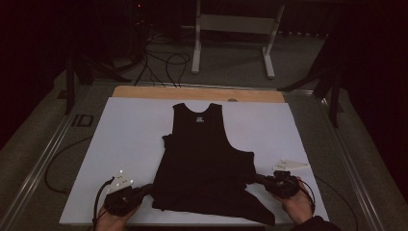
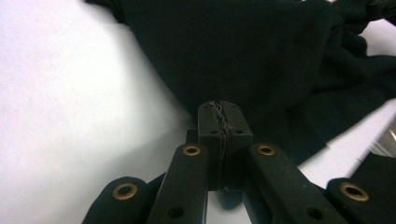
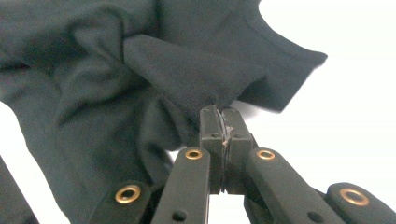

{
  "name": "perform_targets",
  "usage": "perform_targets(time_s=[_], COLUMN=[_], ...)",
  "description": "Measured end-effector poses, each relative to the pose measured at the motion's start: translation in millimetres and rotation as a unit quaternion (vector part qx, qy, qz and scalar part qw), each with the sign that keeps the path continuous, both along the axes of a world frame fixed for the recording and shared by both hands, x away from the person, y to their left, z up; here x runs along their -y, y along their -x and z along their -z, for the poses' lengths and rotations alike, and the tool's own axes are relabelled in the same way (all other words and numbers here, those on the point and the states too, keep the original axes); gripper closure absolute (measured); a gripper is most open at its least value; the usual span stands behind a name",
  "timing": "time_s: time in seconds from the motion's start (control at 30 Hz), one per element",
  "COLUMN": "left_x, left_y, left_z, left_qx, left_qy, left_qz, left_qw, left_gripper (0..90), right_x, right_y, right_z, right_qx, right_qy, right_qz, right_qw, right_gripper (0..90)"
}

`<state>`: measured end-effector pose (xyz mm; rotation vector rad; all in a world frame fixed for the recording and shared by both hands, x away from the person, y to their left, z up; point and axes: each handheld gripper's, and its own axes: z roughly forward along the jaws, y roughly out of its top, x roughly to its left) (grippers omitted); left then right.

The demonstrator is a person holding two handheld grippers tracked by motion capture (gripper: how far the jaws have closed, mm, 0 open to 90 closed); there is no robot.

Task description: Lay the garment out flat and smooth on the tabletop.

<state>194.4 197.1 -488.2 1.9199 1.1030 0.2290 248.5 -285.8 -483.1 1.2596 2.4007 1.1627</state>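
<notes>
One black vest [image 1: 204, 159] is pinched at opposite side edges by two clamped grippers, left [image 1: 146, 188] and right [image 1: 257, 179]; bare white sheet [image 1: 130, 130] is seen around.

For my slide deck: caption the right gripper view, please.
Right gripper, jaws shut, pinching a fold of the black tank top above the white sheet.

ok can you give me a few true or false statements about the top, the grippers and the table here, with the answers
1. The black tank top lies on a white sheet with its neck away from the person. True.
2. The left gripper is wide open above the cloth. False: its jaws are closed at the garment's edge.
3. The right gripper pinches a fold of the fabric. True.
4. The top is neatly folded in half. False: it is spread out, with its lower hem rumpled.
</notes>
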Motion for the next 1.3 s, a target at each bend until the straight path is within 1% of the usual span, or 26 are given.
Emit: perform_targets(time_s=[0.07,0.13,0.2,0.27,0.3,0.33,0.37,0.53,0.6,0.63,0.67,0.7,0.73,0.77,0.83,0.87,0.9,0.93,0.97,1.03,1.07,1.1,1.17,1.23,1.27,1.3], left_x=[-1.2,-1.6,-2.5,-3.6,-3.6,-3.6,-5.7,-9.4,-10.6,-10.8,-10.9,-10.9,-11.5,-10.3,-6.5,-6.5,3.7,8.4,17.1,30.8,38.5,47.5,61.6,74.5,79.2,86.0], left_y=[9.1,16.9,23.5,27.9,27.9,27.9,34.2,42.8,43.1,41.7,39.3,39.3,33.5,30.1,23.7,23.7,15.4,12.7,8.6,3.9,1.5,-1.1,-2.6,-2.0,-1.6,-1.6], left_z=[-1.6,-2.5,-3.4,-4.0,-4.0,-4.0,-5.8,-9.4,-10.0,-9.9,-9.7,-9.7,-9.9,-10.4,-11.5,-11.5,-11.7,-11.2,-9.6,-5.6,-3.1,0.2,5.3,9.3,10.7,13.9], left_qx=[0.002,0.004,0.004,0.004,0.004,0.004,0.005,0.012,0.017,0.019,0.021,0.021,0.023,0.026,0.033,0.033,0.037,0.035,0.032,0.03,0.026,0.022,0.017,0.016,0.018,0.021], left_qy=[0.002,0.003,0.004,0.003,0.003,0.003,0.007,0.018,0.021,0.022,0.023,0.023,0.024,0.024,0.02,0.02,0.017,0.016,0.01,0.003,-0.005,-0.015,-0.024,-0.036,-0.044,-0.066], left_qz=[0.005,0.009,0.012,0.014,0.014,0.014,0.017,0.02,0.02,0.016,0.006,0.006,0.002,-0.001,0.004,0.004,0.026,0.035,0.051,0.071,0.082,0.096,0.121,0.145,0.15,0.158], left_qw=[1.0,0.9999,0.9999,0.9999,0.9999,0.9999,0.9998,0.9996,0.9994,0.9995,0.9995,0.9995,0.9994,0.9994,0.9992,0.9992,0.9988,0.9986,0.9981,0.997,0.9963,0.995,0.9922,0.9887,0.9875,0.985], left_gripper=[89.0,89.0,89.0,89.0,89.0,89.0,89.0,88.8,88.6,87.9,84.8,78.9,78.9,74.6,68.9,66.0,61.7,59.1,55.4,48.9,46.3,43.8,39.3,35.6,34.6,33.4], right_x=[6.4,10.8,13.6,15.0,15.0,15.1,13.9,9.8,8.8,8.2,7.5,7.5,7.1,6.1,5.0,5.0,3.9,3.5,3.2,2.5,2.4,2.0,1.7,2.0,1.9,1.9], right_y=[6.1,9.7,12.2,13.5,13.5,14.1,15.3,17.4,17.3,17.3,17.5,17.5,17.2,17.0,16.9,16.9,16.7,16.8,16.8,16.8,16.8,16.9,16.6,16.2,16.0,15.8], right_z=[1.7,3.7,6.0,7.3,7.3,7.4,7.6,9.4,9.7,9.6,9.4,9.4,9.4,9.6,9.7,9.7,9.7,9.5,9.5,9.4,9.5,9.7,10.3,10.6,10.9,11.1], right_qx=[-0.004,-0.009,-0.012,-0.015,-0.015,-0.017,-0.02,-0.024,-0.022,-0.022,-0.022,-0.022,-0.022,-0.02,-0.018,-0.018,-0.016,-0.017,-0.016,-0.016,-0.016,-0.015,-0.015,-0.016,-0.016,-0.016], right_qy=[0.003,0.003,0.008,0.013,0.013,0.014,0.016,0.023,0.023,0.023,0.022,0.022,0.022,0.023,0.022,0.022,0.021,0.02,0.019,0.019,0.019,0.018,0.017,0.018,0.017,0.017], right_qz=[0.007,0.008,0.01,0.012,0.012,0.012,0.005,-0.008,-0.011,-0.013,-0.014,-0.014,-0.016,-0.018,-0.022,-0.022,-0.024,-0.023,-0.023,-0.023,-0.023,-0.023,-0.023,-0.024,-0.022,-0.022], right_qw=[1.0,0.9999,0.9998,0.9997,0.9997,0.9997,0.9997,0.9994,0.9994,0.9994,0.9994,0.9994,0.9994,0.9994,0.9993,0.9993,0.9994,0.9994,0.9994,0.9994,0.9994,0.9995,0.9995,0.9994,0.9995,0.9995], right_gripper=[89.1,89.1,89.1,89.1,89.1,89.1,88.9,88.8,88.8,88.8,88.8,88.8,88.8,88.7,88.7,88.7,88.6,88.6,88.6,88.6,88.6,88.5,88.5,88.6,88.5,88.5])
